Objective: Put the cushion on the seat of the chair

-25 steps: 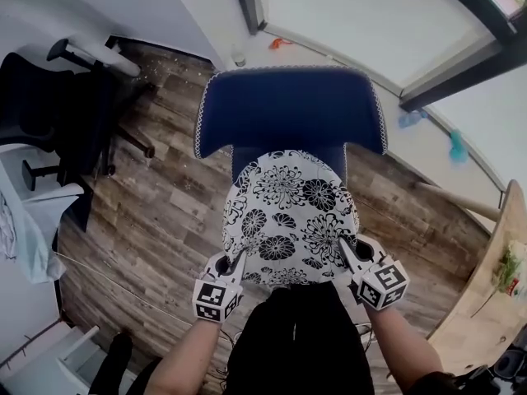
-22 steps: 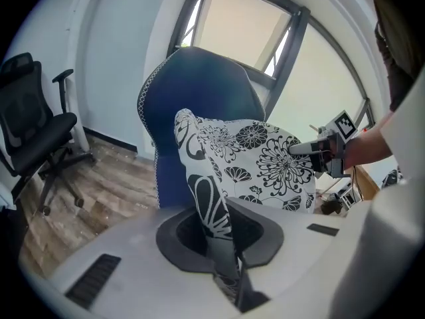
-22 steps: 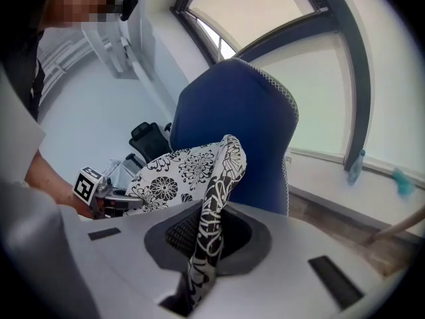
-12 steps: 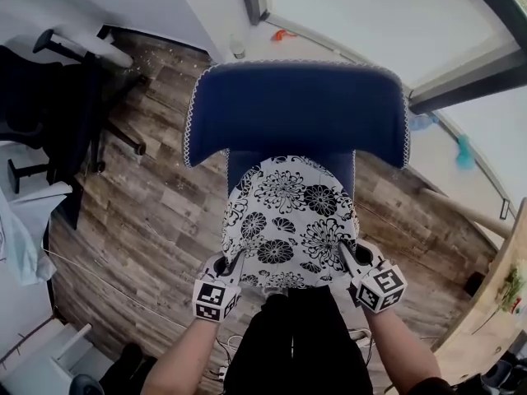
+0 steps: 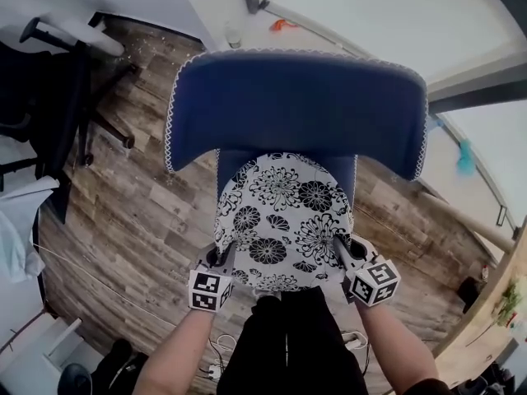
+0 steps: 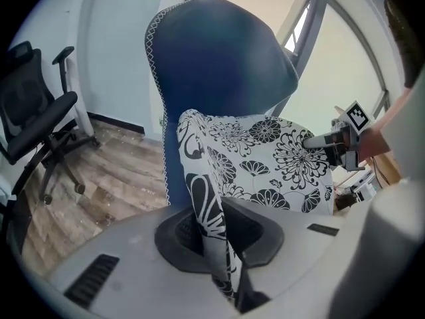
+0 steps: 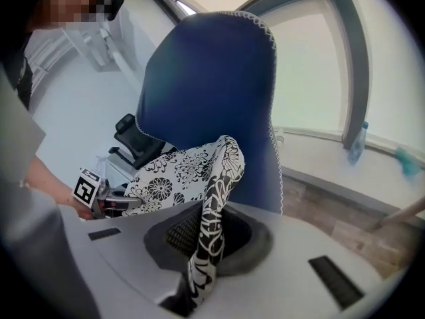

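Note:
A white cushion [image 5: 282,218] with black flower print is stretched flat between my two grippers, just in front of the blue chair's backrest [image 5: 296,105] and over its seat, which it hides. My left gripper [image 5: 221,257] is shut on the cushion's near left edge [image 6: 211,238]. On the near right edge [image 7: 206,244] my right gripper [image 5: 342,252] is shut too. In the left gripper view the cushion [image 6: 265,165] spans across to the right gripper [image 6: 332,143]; in the right gripper view the left gripper [image 7: 106,203] shows beyond the cushion [image 7: 166,175].
A black office chair [image 5: 49,97] stands at the left on the wood floor [image 5: 132,212]. A window ledge [image 5: 346,6] runs behind the blue chair. A wooden table edge [image 5: 502,303] lies at the right. White furniture [image 5: 41,352] sits at the lower left.
Both grippers have sunk with the cushion, bringing it lower and closer against the blue backrest. The grips on its edges are unchanged.

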A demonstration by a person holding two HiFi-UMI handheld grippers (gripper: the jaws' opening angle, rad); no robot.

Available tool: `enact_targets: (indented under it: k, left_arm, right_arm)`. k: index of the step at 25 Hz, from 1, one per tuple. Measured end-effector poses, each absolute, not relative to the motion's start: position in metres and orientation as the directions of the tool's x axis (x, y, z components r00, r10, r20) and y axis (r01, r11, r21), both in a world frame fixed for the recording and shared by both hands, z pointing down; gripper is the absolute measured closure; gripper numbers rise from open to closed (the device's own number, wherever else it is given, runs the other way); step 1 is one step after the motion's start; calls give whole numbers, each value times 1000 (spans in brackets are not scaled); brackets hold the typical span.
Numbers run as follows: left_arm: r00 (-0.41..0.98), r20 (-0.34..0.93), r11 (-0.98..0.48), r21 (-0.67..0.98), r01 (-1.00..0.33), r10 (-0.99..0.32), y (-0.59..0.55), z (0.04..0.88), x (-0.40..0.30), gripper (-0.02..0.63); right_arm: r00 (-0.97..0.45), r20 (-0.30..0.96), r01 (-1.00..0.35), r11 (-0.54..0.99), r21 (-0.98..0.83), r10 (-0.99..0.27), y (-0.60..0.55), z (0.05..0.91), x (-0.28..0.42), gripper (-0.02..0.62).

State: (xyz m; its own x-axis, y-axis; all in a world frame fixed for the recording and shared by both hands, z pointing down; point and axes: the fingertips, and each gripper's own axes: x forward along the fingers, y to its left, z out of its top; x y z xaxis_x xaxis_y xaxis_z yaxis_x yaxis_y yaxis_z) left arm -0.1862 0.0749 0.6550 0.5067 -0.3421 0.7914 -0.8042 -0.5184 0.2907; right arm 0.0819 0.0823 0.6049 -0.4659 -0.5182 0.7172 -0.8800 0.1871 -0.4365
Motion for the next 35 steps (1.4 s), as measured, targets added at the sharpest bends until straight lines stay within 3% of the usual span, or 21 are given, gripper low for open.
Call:
enact_targets:
  k: [7, 13, 18, 22, 27, 30, 35]
  left_arm:
    - [478, 800, -476, 282, -833, -363, 67, 671, -202, 573]
    - [404, 794, -350, 258, -900, -453, 52, 676, -230, 402]
    - [337, 781, -267, 225, -937, -525, 45, 665, -259, 399]
    - [338, 756, -280, 211, -937, -560, 35, 651, -262, 399]
    - [346, 731, -301, 198, -933, -589, 26, 637, -263, 399]
    - [348, 716, -309, 191, -932, -605, 23, 624, -264, 399]
    - [374, 663, -339, 187, -922, -648, 14, 592, -259, 399]
  right_arm:
    - [-442, 733, -880, 93, -465, -518, 86, 622, 92, 552]
    - [-425, 737, -885, 70, -460, -526, 85, 633, 95, 551]
    - [-412, 741, -886, 43, -462, -530, 86, 636, 95, 551]
    - [-367, 761, -912, 45, -408, -535, 84, 636, 99, 550]
    - [-202, 813, -971, 7, -237, -546, 84, 642, 121, 395]
    - [-98, 808, -986, -56, -159, -580, 85, 634, 137, 373]
    - [-104, 748, -985, -35, -167, -656, 80, 607, 131, 371]
